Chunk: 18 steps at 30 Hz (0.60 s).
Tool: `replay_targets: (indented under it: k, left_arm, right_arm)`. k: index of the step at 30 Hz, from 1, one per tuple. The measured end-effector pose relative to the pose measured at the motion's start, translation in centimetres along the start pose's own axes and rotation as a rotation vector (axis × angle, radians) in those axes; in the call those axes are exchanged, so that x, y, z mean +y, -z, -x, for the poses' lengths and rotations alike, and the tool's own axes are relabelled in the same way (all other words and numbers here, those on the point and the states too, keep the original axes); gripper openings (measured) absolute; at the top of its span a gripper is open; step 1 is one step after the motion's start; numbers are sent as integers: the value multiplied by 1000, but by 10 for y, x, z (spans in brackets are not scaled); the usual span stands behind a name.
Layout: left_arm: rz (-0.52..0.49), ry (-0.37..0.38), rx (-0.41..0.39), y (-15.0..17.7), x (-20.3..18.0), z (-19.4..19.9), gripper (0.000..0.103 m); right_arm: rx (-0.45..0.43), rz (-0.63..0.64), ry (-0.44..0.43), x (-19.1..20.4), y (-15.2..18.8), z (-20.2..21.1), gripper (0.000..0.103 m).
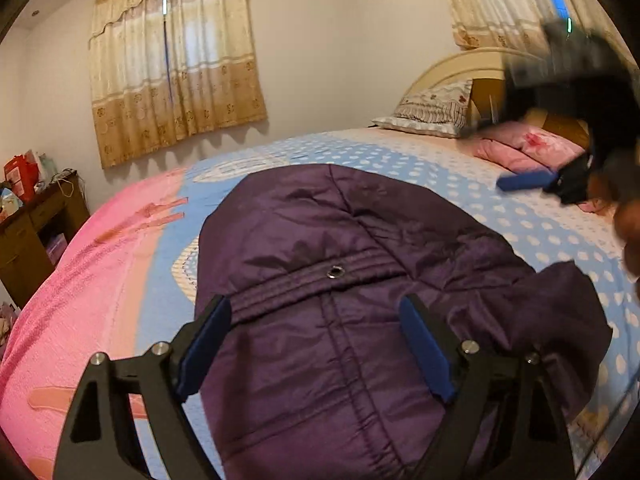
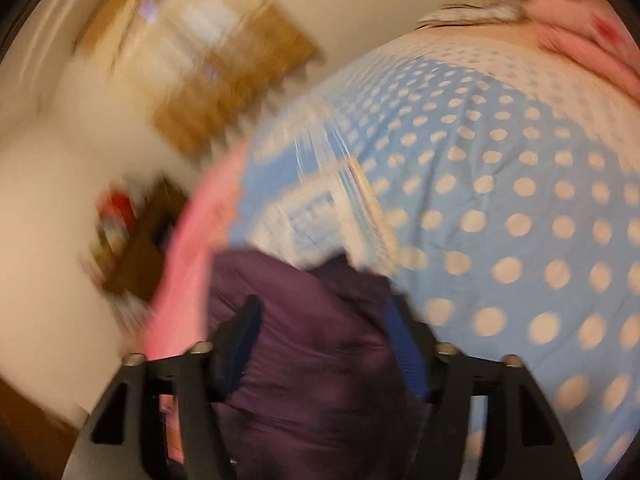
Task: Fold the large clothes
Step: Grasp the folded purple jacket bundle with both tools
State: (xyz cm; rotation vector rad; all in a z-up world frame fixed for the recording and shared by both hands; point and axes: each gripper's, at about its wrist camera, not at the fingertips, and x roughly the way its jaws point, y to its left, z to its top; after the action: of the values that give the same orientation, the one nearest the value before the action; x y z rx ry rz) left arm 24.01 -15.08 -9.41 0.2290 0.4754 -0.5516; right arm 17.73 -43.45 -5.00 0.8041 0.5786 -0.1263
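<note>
A dark purple quilted jacket (image 1: 340, 300) lies folded into a compact bundle on the bed, with a metal snap showing on its stitched band. My left gripper (image 1: 316, 314) hovers just over its near part, open, the fabric lying below the blue pads and not pinched. The right gripper is blurred at the right edge of the left wrist view, over the dotted sheet, with one of its blue fingers (image 1: 524, 181) showing and nothing on it. In its own blurred view the right gripper (image 2: 322, 320) stands open above the jacket (image 2: 312, 360).
The bed carries a pink and blue polka-dot sheet (image 1: 520, 216). A patterned pillow (image 1: 432, 108) and a pink pillow (image 1: 524, 144) lie by the cream headboard (image 1: 448, 64). A cluttered wooden desk (image 1: 32, 232) stands at the left. Curtains (image 1: 172, 64) hang on the far wall.
</note>
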Motion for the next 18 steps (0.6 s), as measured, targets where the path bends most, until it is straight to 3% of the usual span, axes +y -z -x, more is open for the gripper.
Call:
replay_targets:
  k: [4,5,9,10,12,14,16,18]
  left_arm:
    - [17,36,36,2,0,-8,89]
    - [26,48,42,1,2,-9,89]
    - [134,63,30,3,36,7,98]
    - [159,40,9,5,47,14,102]
    - [189,-6,-25,10,67,24,103]
    - [225,-6,19,13,84,16,103]
    - [289,55,86,16,100,3,103]
    - [330,183,169,20,106,-19,103]
  right_arm:
    - [-16,22,-135,38,9,-23,75]
    - [-19,29,-123,39,11,-33,75]
    - [-113,-48,13,0,24,-47,75]
    - [-123,-42,84,-14,29,-51,75]
    - [-110,46,166,-28,38,-63,77]
    - [-44,121,195,-45,51,-81,78]
    - [-57,117,172,-58,56,-79,83]
    - [-34,154,149,-56,58,-82,86]
